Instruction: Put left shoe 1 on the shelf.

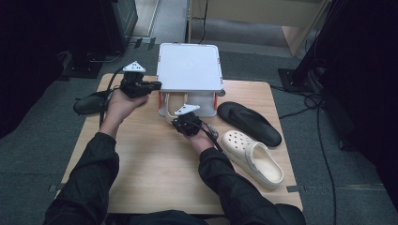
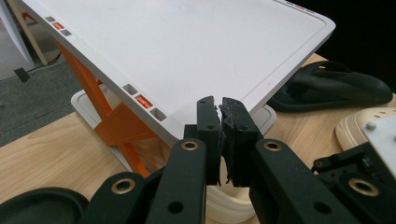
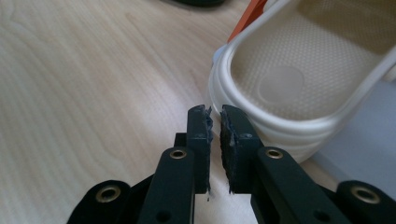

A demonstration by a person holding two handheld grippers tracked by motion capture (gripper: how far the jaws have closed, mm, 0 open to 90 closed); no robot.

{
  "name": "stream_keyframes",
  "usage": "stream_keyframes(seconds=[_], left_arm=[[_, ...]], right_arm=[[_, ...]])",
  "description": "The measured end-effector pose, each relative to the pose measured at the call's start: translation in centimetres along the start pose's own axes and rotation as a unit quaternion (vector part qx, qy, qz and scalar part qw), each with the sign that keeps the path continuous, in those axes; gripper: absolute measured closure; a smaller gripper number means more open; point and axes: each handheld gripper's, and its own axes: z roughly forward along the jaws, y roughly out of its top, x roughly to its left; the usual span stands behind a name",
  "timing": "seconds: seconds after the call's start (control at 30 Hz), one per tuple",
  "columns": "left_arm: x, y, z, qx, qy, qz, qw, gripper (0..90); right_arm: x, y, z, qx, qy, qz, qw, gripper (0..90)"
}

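A white two-shelf rack (image 1: 189, 65) with orange supports (image 2: 116, 126) stands at the table's far side. A cream clog (image 3: 299, 84) lies on its lower shelf, heel poking out toward me (image 1: 172, 107). My right gripper (image 3: 215, 114) hovers just short of that heel with its jaws a narrow gap apart and nothing between them; in the high view it (image 1: 180, 119) is in front of the rack. My left gripper (image 2: 220, 112) is shut and empty beside the rack's top shelf (image 2: 187, 46), at the rack's left edge (image 1: 157, 86).
A second cream clog (image 1: 253, 159) and a black clog (image 1: 248, 123) lie on the right of the wooden table (image 1: 155, 173). Another black clog (image 1: 89, 103) sits at the table's left edge. Cables run over the grey floor around the table.
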Motion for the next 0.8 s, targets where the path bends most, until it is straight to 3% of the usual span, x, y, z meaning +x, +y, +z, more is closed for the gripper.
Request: stream_keyframes(seconds=[0.17, 0.37, 0.47, 0.53, 0.67, 0.8], left_arm=[[0.0, 0.0, 0.0, 0.0, 0.0, -0.001, 1.0, 86.5], [0.0, 0.0, 0.0, 0.0, -0.002, -0.003, 1.0, 86.5], [0.0, 0.0, 0.0, 0.0, -0.004, -0.005, 1.0, 85.6], [0.1, 0.0, -0.1, -0.001, -0.006, -0.007, 1.0, 84.6], [-0.1, 0.0, 0.0, -0.002, -0.008, -0.009, 0.9999, 80.8], [-0.5, 0.2, 0.0, 0.003, -0.007, -0.01, 0.9999, 67.5]], right_arm=[[-0.2, 0.6, 0.5, -0.004, -0.001, -0.009, 1.0, 82.1], [-1.0, 1.3, 1.5, -0.007, 0.001, 0.009, 0.9999, 82.1], [-1.6, 1.6, 2.0, -0.009, 0.005, 0.038, 0.9992, 80.6], [-1.6, 1.6, 1.9, -0.003, 0.009, 0.042, 0.9991, 80.7], [-1.3, 1.5, 1.0, 0.013, 0.03, 0.052, 0.9981, 79.3], [-0.8, 1.0, -1.2, 0.005, 0.051, 0.053, 0.9973, 75.2]])
